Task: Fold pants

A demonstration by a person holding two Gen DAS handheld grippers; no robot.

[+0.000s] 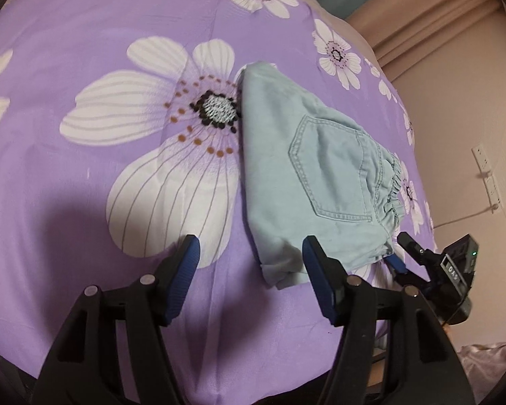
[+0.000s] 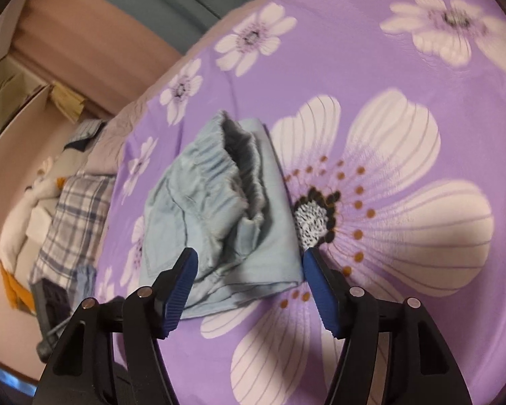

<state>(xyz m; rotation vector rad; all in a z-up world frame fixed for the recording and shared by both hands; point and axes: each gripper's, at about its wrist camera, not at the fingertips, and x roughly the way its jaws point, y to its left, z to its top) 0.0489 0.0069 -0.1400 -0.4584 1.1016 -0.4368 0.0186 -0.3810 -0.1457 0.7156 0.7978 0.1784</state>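
left tool point(image 1: 249, 253) jaws apart, empty | right tool point(image 2: 249, 263) jaws apart, empty, over pants edge | pants point(image 1: 307, 182) folded on bed point(image 1: 84, 185) beside big flower point(image 1: 216, 108)

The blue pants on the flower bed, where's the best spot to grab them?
Probably the thick folded edge of the pants nearest the right gripper, coming in low along the purple sheet. That edge lies flat in stacked layers between the open jaws, while the ruffled waistband is bunched and harder to pinch evenly.
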